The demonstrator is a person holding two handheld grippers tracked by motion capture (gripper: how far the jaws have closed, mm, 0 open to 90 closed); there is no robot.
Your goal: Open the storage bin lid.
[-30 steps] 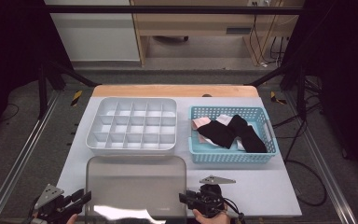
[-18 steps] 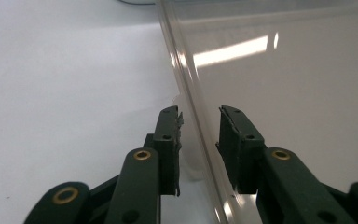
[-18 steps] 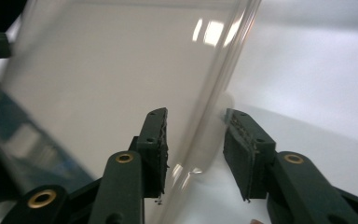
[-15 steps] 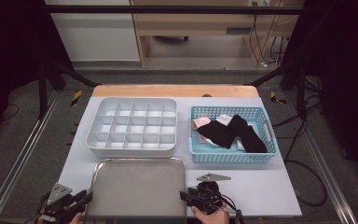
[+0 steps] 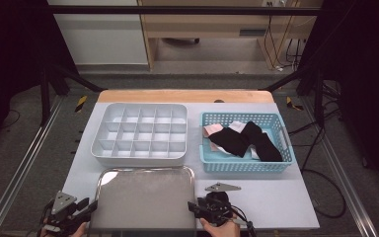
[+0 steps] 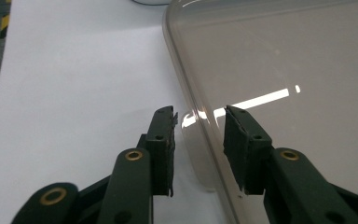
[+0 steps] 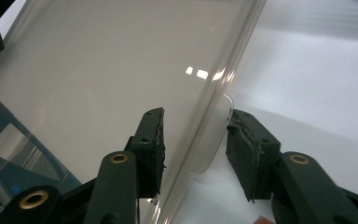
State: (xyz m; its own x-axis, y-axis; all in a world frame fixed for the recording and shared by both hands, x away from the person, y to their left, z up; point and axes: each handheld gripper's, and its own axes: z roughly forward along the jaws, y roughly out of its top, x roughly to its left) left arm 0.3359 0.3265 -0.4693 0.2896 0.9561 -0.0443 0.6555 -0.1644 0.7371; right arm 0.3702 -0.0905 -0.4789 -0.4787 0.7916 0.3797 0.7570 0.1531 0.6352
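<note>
From above, you have the clear lid lying flat on the white table, in front of the grey divided tray; a second ago it stood tilted up and glared, and now it is down; your left gripper sits at its left edge and your right gripper at its right edge, both near where they were; the blue basket with its dark socks has not shifted. In the left gripper view, your jaws have just been opening; the lid's rim runs between them, pads clear of it. In the right gripper view, your jaws have likewise been opening; the lid's tab sits between them, untouched.
</note>
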